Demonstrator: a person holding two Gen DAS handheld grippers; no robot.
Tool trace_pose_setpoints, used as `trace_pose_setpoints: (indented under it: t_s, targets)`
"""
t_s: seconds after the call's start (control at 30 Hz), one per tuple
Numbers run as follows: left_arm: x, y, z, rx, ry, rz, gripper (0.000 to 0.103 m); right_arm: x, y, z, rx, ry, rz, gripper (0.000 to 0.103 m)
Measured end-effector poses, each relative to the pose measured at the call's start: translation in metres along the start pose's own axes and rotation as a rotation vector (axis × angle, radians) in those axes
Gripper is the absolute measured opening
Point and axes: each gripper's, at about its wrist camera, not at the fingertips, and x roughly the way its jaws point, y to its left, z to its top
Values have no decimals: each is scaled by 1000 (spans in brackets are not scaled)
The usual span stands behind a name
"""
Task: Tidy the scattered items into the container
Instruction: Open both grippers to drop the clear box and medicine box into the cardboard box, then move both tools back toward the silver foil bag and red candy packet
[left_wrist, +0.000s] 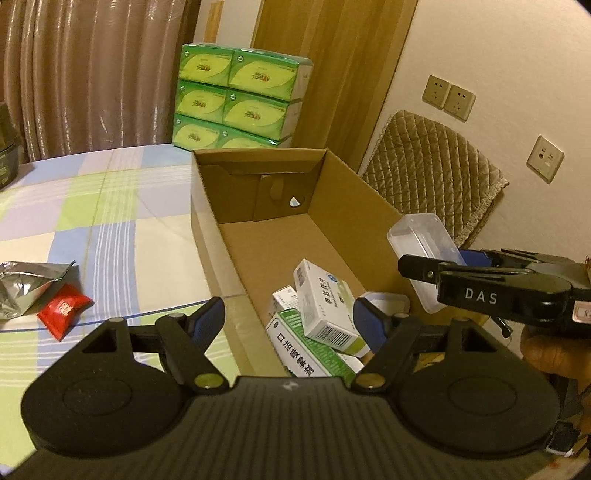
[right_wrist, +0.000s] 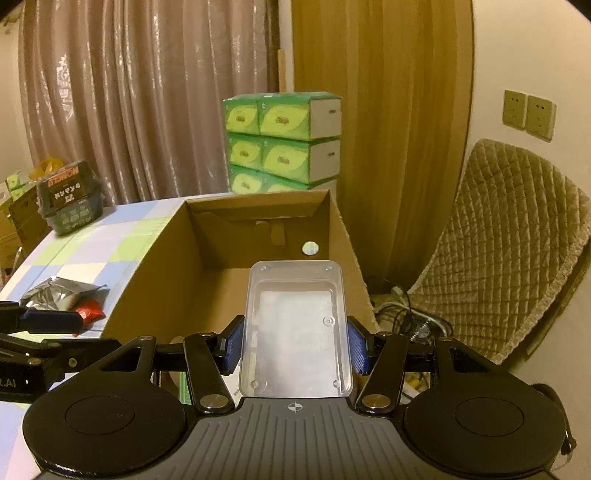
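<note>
An open cardboard box (left_wrist: 207, 236) stands on the checked tablecloth and also shows in the right wrist view (right_wrist: 155, 280). Inside lie several white-and-green medicine boxes (left_wrist: 325, 306). My left gripper (left_wrist: 288, 321) is open and empty, its jaws straddling the box's near left wall. My right gripper (right_wrist: 295, 345) is shut on a clear plastic case (right_wrist: 295, 328) and holds it above the box's near right side; the case also shows in the left wrist view (left_wrist: 421, 236). A red sachet (left_wrist: 64, 310) and a silver foil packet (left_wrist: 22, 288) lie on the table left of the box.
Stacked green tissue packs (left_wrist: 236, 99) stand behind the box. A dark packaged item (right_wrist: 70, 199) sits at the table's far left. A quilted chair (right_wrist: 509, 236) and cables (right_wrist: 402, 302) are to the right by the wall.
</note>
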Motion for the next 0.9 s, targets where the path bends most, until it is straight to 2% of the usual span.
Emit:
trace_pose_setpoints:
  t_s: [0.03, 0.07, 0.1, 0.17, 0.5, 0.9]
  targets:
    - [-1, 1, -1, -1, -1, 2, 72, 0, 1, 1, -4, -10, 6, 56]
    - [-3, 1, -1, 0, -2, 4, 72, 0, 2, 1, -8, -13, 6, 77]
    - [-4, 1, -2, -1, -2, 6, 72, -1, 2, 2, -6, -24, -2, 90]
    - [-6, 3, -3, 1, -1, 9, 72, -5, 3, 1, -1, -51, 7, 90]
    - [-24, 18, -16, -22, 1, 40, 74, -27, 5, -16, 51, -29, -6, 90]
    - [-74, 37, -44, -55, 7, 109, 87, -69, 48, -29, 16, -38, 44, 90]
